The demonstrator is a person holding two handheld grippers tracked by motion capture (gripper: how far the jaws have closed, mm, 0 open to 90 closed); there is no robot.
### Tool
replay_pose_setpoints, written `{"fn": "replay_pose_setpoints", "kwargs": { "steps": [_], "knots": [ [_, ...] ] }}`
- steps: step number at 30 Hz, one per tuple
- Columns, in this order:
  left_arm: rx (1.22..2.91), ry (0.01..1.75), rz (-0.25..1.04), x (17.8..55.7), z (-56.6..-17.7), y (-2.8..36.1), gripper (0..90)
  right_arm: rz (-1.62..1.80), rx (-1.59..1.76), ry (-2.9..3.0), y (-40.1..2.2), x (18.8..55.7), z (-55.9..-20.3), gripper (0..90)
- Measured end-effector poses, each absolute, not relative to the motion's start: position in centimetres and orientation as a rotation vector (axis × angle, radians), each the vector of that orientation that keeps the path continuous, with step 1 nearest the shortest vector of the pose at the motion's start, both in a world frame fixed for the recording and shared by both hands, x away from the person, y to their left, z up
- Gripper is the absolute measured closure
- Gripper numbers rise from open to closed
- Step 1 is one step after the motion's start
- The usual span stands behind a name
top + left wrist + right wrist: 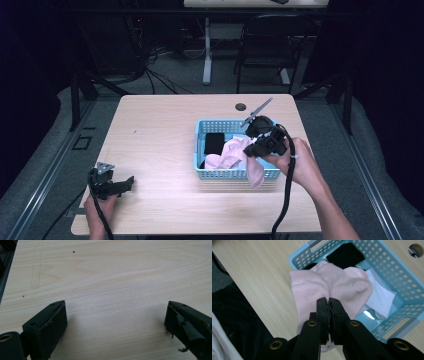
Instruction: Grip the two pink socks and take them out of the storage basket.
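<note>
Right gripper (pixel 328 302): clamped on pink sock (pixel 312 287), held over near rim of blue basket (pixel 200 150) at table's (pixel 150 125) 4 o'clock, cloth draping outside. Left gripper (pixel 127 182): jaws wide apart, nothing between, resting at 8 o'clock.

A pale pink sock (pixel 329 287) is held bunched and hanging over the near rim of the blue perforated basket (pixel 402 275), partly draped outside it.
</note>
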State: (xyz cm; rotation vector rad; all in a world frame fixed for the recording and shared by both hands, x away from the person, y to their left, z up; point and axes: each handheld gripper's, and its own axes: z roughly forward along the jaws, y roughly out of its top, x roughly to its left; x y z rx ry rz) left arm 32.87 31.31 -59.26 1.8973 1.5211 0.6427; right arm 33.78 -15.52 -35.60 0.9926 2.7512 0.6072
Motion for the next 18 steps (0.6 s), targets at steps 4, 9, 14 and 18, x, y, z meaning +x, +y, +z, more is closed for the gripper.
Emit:
{"fn": "replay_pose_setpoints", "kwargs": {
  "steps": [4,9,14,18],
  "knots": [
    [1.897,1.521,0.644,32.9,-59.3,31.3,4.6,0.616,1.003,2.765,-15.3,33.4,-37.5,86.9],
    [1.897,1.521,0.644,32.9,-59.3,31.3,4.6,0.619,0.981,2.803,-14.8,32.6,-39.6,86.9],
    [1.897,1.521,0.644,32.9,-59.3,31.3,4.6,0.633,0.964,2.837,-14.2,31.7,-41.7,86.8],
    [1.898,1.521,0.643,32.9,-59.3,31.3,4.6,0.611,0.953,2.871,-13.9,31.2,-43.2,86.8]
  ]
}}
